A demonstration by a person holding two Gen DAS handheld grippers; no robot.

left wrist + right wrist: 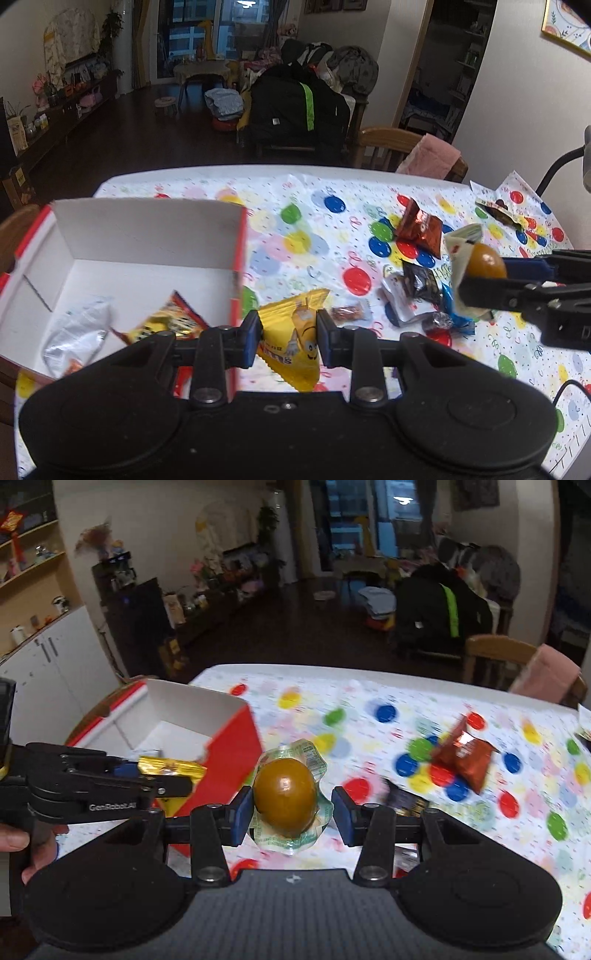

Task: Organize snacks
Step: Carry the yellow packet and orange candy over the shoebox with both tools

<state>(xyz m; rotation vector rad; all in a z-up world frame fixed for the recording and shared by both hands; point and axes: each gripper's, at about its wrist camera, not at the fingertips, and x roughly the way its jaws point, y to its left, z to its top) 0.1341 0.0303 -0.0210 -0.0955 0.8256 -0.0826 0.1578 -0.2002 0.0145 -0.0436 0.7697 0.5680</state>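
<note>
From the left wrist view, the left gripper (pixel 289 338) is clenching a yellow candy packet (pixel 295 343) between its blue pads. The packet is hanging with its long axis running up and away toward the table's far side, its lower corner pointing back at the camera. It is sitting just to the right of the red-and-white box (pixel 147 236), close to that box's right wall. Inside the box a silvery wrapper (pixel 79 332) and another yellow packet (pixel 173 325) are lying on the white floor. To the right, loose snacks are lying on the balloon-print tablecloth (pixel 332 221): a brown pouch (pixel 421 227) and a black wrapper (pixel 421 284). The right gripper (pixel 476 269) is reaching in from the right edge.

From the right wrist view, the right gripper (pixel 291 806) is grasping a packaged brown egg (pixel 285 799) by its wrapping, the egg standing roughly upright above the cloth. The box (pixel 229 746) is lying to the left, and the left gripper (pixel 173 775) is hovering by its near corner with a hand (pixel 26 849) behind it. The cloth ahead is lying open up to the far table edge.
</note>
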